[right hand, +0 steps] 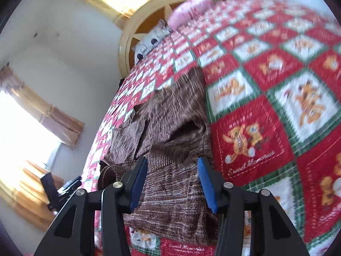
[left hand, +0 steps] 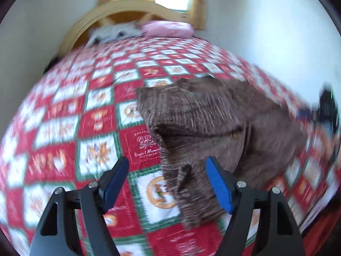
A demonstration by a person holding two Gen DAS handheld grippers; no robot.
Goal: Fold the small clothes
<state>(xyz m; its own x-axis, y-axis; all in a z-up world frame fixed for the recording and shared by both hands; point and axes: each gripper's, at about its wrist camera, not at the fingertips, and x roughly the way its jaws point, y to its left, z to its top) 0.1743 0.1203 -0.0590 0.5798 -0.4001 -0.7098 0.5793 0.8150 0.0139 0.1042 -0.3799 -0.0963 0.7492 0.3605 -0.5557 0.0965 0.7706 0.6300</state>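
Both the left tongs point(left hand: 167, 181) and right tongs point(right hand: 172, 181) stand spread, pinching nothing, above a rumpled brown sweater point(left hand: 213, 117) on the bed point(left hand: 64, 128).

A home bedroom: bed point(left hand: 119, 81) under a red, white and green teddy-bear quilt point(right hand: 266, 115), curved wooden headboard point(left hand: 89, 21), pink pillow point(left hand: 168, 28) and pale plush toy point(left hand: 115, 33) at the head edge, curtained windows point(right hand: 49, 117), plain white walls point(left hand: 42, 10).
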